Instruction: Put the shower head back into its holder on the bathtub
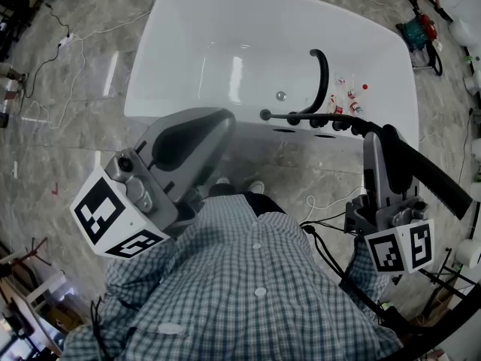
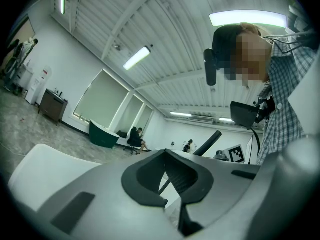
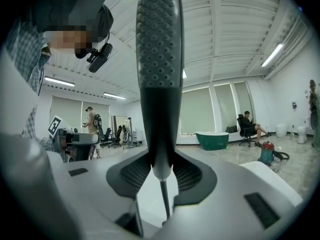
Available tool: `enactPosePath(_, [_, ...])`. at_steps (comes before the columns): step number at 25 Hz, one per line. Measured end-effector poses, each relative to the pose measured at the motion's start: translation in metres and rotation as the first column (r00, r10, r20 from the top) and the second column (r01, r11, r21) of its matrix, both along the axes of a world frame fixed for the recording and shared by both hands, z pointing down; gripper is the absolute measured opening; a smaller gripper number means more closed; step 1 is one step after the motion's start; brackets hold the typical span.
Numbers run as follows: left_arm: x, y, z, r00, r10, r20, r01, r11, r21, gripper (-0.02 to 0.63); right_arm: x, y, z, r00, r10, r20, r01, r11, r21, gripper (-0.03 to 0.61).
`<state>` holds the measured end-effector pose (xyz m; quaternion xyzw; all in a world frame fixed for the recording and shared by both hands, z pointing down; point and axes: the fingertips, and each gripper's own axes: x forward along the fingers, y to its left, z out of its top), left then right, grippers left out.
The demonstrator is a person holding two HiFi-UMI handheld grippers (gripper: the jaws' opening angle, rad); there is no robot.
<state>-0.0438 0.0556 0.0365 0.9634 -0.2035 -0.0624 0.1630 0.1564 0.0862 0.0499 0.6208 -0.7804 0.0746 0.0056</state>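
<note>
The slim black stick-shaped shower head [image 3: 159,59] is clamped at its narrow end between the pads of the right gripper [image 3: 161,171]. It is held just outside the near rim of the white oval bathtub [image 1: 188,21], close to the black tap fittings [image 1: 319,89]. The left gripper [image 2: 170,176] is held before the same rim, its jaws parted with nothing between them.

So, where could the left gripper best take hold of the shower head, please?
Probably the smooth tapered neck just below the dotted spray face, above where the right gripper clamps the narrow end. The shower head stands roughly upright, so the open left gripper should come in level from the side, jaws across the neck.
</note>
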Motion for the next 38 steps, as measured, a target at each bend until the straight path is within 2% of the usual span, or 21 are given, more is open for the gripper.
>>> enactPosePath(22, [-0.001, -0.008, 0.031, 1.0, -0.012, 0.026, 0.014, 0.998, -0.064, 0.009, -0.024, -0.027, 0.048, 0.996, -0.09, 0.012, 0.091, 0.99, -0.107, 0.135])
enactPosePath(38, [0.005, -0.016, 0.06, 0.999, 0.007, 0.046, -0.001, 0.992, -0.126, 0.009, -0.027, -0.042, 0.084, 0.994, -0.111, 0.011, 0.111, 0.977, -0.183, 0.135])
